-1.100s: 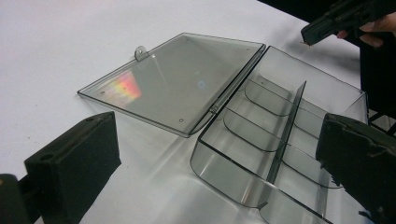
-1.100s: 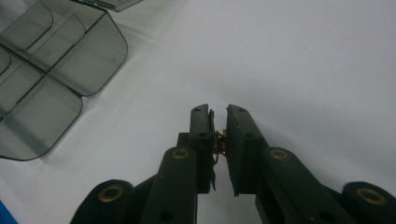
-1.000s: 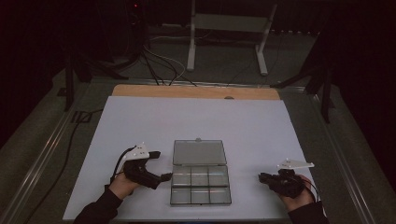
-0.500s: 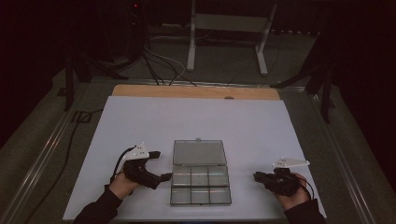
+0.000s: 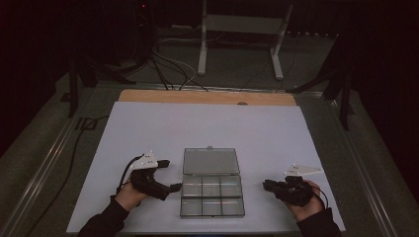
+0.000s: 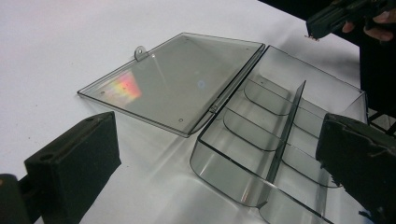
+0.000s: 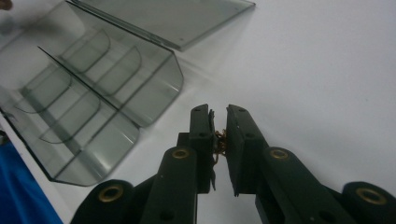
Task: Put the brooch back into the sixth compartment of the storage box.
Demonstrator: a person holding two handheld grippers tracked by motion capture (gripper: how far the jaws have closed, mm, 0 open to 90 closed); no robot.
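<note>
Meanwhile, right gripper (image 5: 269,186) nearer box (image 5: 212,195) — holding something small.

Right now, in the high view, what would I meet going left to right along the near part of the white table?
left gripper → clear compartment box, lid open → right gripper, jaws nearly shut around something small and golden.

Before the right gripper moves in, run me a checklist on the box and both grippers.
1. Lid open, lying flat on the table: ok.
2. Compartments empty: ok.
3. Right gripper jaws closed on the small brassy piece: ok. What the piece is: cannot tell.
4. Right gripper over a compartment: not ok, it is off to the side above the table.
5. Left gripper jaws wide open at the box: ok. Touching it: cannot tell.
</note>
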